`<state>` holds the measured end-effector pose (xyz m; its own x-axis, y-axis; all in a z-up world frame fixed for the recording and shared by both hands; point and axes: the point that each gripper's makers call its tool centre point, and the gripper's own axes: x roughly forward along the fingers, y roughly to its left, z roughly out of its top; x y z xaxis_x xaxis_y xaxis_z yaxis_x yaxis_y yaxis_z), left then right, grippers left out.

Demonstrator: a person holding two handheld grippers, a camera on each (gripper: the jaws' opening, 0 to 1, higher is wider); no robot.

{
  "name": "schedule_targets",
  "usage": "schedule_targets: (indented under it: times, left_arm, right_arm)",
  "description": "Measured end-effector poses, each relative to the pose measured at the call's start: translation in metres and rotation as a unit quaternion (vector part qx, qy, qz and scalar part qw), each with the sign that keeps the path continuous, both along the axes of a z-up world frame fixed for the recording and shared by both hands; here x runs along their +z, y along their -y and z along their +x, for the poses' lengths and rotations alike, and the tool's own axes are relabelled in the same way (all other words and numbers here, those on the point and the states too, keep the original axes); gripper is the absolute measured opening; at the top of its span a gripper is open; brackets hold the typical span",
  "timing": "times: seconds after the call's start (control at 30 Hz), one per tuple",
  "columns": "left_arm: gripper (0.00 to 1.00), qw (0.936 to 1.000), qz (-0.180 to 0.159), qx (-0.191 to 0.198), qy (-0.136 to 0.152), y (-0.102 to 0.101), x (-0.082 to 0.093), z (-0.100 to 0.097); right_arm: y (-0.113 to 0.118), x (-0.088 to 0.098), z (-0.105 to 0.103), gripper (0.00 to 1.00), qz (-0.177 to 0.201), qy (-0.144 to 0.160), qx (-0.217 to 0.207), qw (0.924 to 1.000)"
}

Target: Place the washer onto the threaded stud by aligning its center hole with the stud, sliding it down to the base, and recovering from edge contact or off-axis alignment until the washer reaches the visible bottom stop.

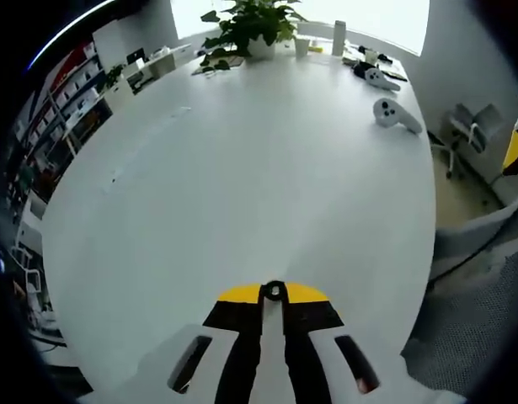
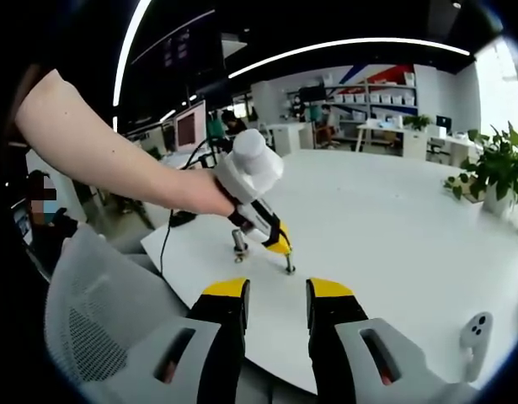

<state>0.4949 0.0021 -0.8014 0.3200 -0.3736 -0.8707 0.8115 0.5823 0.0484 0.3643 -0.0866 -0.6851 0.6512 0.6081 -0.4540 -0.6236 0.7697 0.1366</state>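
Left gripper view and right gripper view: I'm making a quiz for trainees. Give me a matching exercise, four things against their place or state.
1 washer
2 plant
3 controller
4 right tongs

a open, empty
b standing at the table's far end
c pinched in the left tongs
d lying flat on the table

Pairs: 1-c, 2-b, 3-d, 4-a

You've got the washer [image 1: 274, 291], a small dark ring, pinched edge-on at your left jaw tips, and the stud [image 2: 239, 246] stands upright near the white table's edge.
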Motion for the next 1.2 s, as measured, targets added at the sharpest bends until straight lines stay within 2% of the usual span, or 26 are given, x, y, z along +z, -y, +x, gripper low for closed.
schedule_targets:
  times: [0.4, 0.67, 0.77, 0.83, 0.87, 1.0, 1.13, 1.2]
  left_arm:
    - [0.03, 0.9997, -0.016, 0.015, -0.01, 0.004, -0.001, 0.002]
    - [0.07, 0.9997, -0.017, 0.014, 0.0, 0.003, 0.003, 0.0]
    - [0.12, 0.9998, -0.016, 0.006, 0.012, 0.005, 0.005, -0.002]
    - [0.14, 0.9993, 0.0, -0.019, 0.033, 0.005, 0.005, -0.003]
    - [0.15, 0.998, 0.012, -0.036, 0.051, 0.006, 0.005, -0.002]
    - [0.17, 0.9938, 0.038, -0.073, 0.074, 0.011, 0.001, -0.009]
    - [0.17, 0.988, 0.068, -0.095, 0.101, 0.009, -0.003, -0.007]
    - [0.18, 0.9867, 0.074, -0.099, 0.105, 0.008, -0.005, -0.007]
  right_arm:
    - [0.001, -0.001, 0.0, 0.29, -0.002, 0.0, -0.001, 1.0]
    - [0.001, 0.0, 0.0, 0.29, 0.0, 0.001, -0.003, 1.0]
    - [0.001, 0.0, 0.001, 0.29, -0.001, 0.001, -0.002, 1.0]
    - [0.001, 0.0, 0.001, 0.29, -0.001, 0.001, -0.002, 1.0]
    - [0.001, 0.0, 0.001, 0.29, -0.001, 0.001, -0.002, 1.0]
    - [0.001, 0.0, 0.001, 0.29, -0.001, 0.001, -0.003, 1.0]
    - [0.002, 0.0, 0.0, 0.29, -0.002, 0.001, -0.003, 1.0]
    - [0.002, 0.0, 0.0, 0.29, -0.002, 0.001, -0.004, 1.0]
